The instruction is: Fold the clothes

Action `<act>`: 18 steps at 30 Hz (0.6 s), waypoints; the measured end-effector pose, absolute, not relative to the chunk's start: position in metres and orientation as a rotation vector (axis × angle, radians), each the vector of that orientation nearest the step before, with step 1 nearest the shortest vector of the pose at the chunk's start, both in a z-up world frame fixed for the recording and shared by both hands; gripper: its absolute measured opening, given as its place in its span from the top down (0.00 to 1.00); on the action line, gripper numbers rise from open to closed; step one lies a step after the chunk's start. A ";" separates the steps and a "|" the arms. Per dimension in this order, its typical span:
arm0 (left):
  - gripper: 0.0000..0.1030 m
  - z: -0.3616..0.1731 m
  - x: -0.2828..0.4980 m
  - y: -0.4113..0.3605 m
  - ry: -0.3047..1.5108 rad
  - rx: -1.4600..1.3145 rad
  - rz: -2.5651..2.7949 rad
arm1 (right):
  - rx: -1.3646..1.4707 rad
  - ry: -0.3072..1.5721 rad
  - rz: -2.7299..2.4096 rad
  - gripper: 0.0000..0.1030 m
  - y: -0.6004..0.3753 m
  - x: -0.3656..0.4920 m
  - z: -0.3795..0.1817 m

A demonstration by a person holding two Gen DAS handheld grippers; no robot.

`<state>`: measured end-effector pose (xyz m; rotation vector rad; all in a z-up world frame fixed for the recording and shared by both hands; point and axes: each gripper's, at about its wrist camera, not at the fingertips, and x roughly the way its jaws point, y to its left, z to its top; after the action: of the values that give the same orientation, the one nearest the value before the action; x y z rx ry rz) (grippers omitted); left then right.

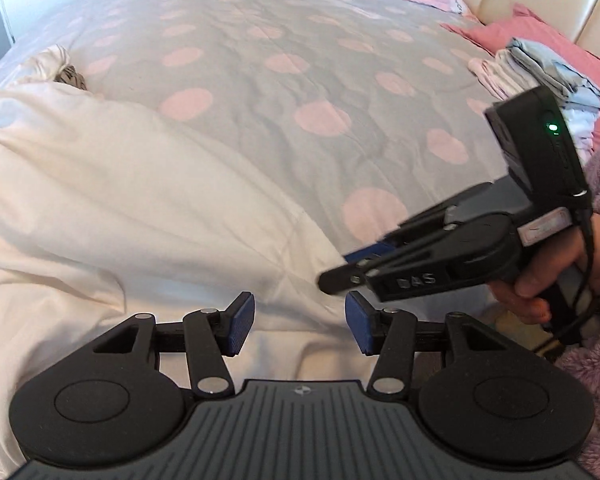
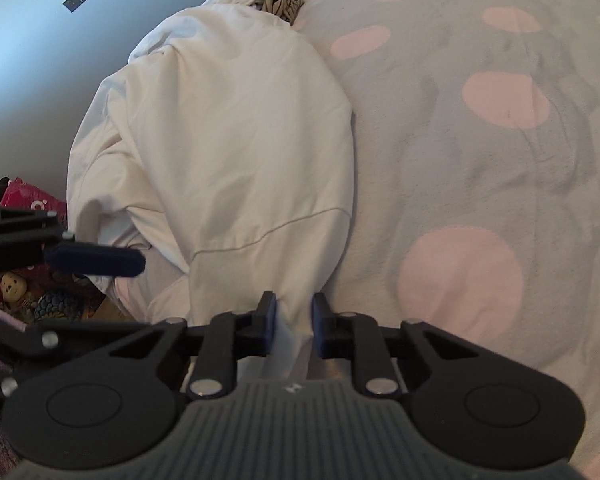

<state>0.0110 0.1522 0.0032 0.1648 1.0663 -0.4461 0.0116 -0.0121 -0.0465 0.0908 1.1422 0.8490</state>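
A cream-white garment (image 1: pixel 100 184) lies crumpled on the left of the bed and also fills the middle of the right wrist view (image 2: pixel 228 152). My left gripper (image 1: pixel 300 322) is open and empty, hovering over the garment's near edge. My right gripper (image 2: pixel 294 320) is shut on a fold of the garment's near corner; white cloth sits between its blue pads. In the left wrist view the right gripper (image 1: pixel 340 274) comes in from the right, just above my left fingertips. The left gripper's blue finger (image 2: pixel 96 260) shows at the left of the right wrist view.
The bed has a grey duvet with pink dots (image 1: pixel 300 80). A stack of folded clothes (image 1: pixel 548 76) sits at the far right by a pink pillow (image 1: pixel 512 32) and headboard. A patterned cloth (image 2: pixel 280 2) lies beyond the garment. Toys and bags (image 2: pixel 24 280) lie on the floor at left.
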 end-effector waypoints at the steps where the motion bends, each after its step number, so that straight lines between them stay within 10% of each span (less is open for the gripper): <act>1: 0.53 0.004 0.014 0.154 1.063 0.168 -0.435 | 0.076 1.133 0.839 0.79 -0.016 0.011 -0.043; 3: 0.53 0.003 0.020 0.154 1.065 0.165 -0.409 | 0.032 1.102 0.805 0.93 -0.029 0.010 -0.034; 18: 0.53 0.040 0.030 0.113 0.945 0.272 -0.445 | -0.379 0.839 0.433 1.00 -0.142 -0.002 0.025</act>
<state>0.0298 0.1133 0.0401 0.2722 0.9454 -0.4450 -0.0022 -0.1417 0.0247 -0.3787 0.8388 0.4334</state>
